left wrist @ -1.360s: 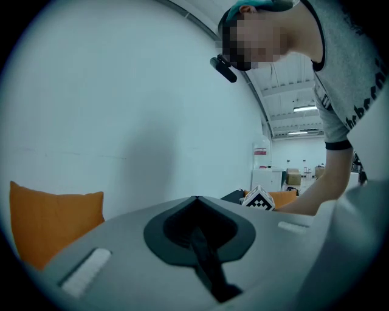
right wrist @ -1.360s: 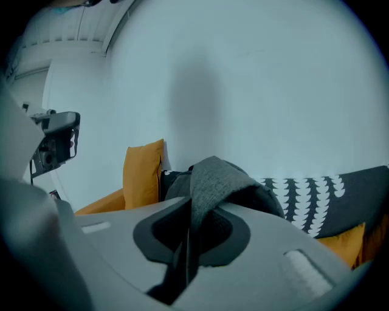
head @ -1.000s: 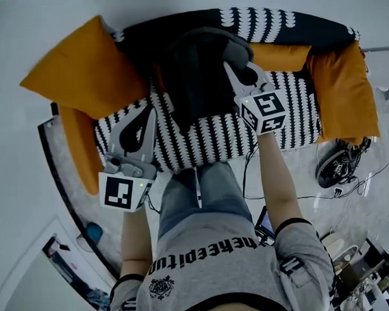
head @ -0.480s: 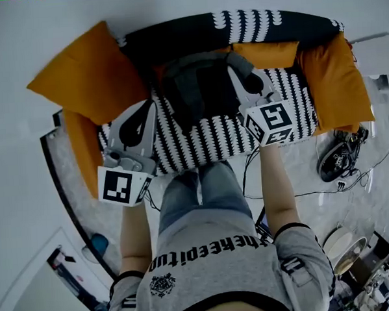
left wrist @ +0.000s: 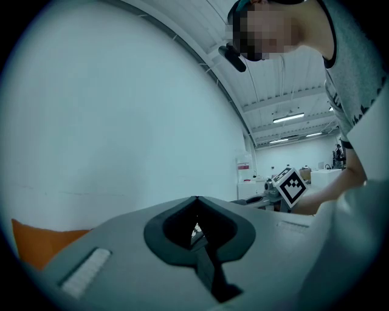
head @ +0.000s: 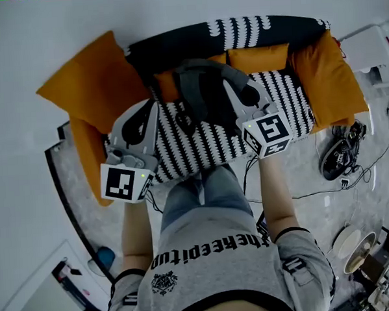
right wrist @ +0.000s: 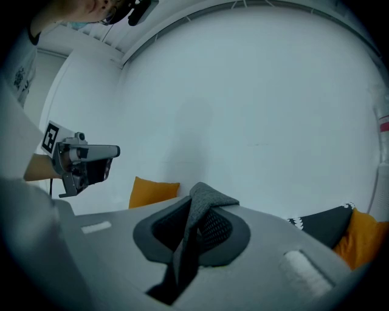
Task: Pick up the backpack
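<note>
Plainly, we are starting at the left, where the left claw (head: 152, 109) is hovering over the seat of the striped sofa (head: 201, 150), just in front of the big orange cushion (head: 90, 85). Its jaws are closed together with nothing between them, and its tips are pointing toward the backrest. The backpack (head: 201, 93) is lying to the right of that claw, in the middle of the sofa. Its long axis is running from the backrest toward the front of the seat, roughly parallel to both claws. The left claw is sitting just beside the bag's left edge, and we are seeing no contact there. Moving right, the right claw (right wrist: 196, 193) is gripping a grey strap (right wrist: 205, 201) of the backpack. The webbing is folding over between jaws that are pinching almost together. In the head view this claw is reaching in at the bag's upper right side, so the right hand is the only one holding the load. We are judging that the lift depends on this offset. The bulk of the bag is hanging left of and below the gripped strap, so it will likely be swinging toward the idle left claw as it rises. We cannot tell whether the bag's bottom is clearing the seat.
</note>
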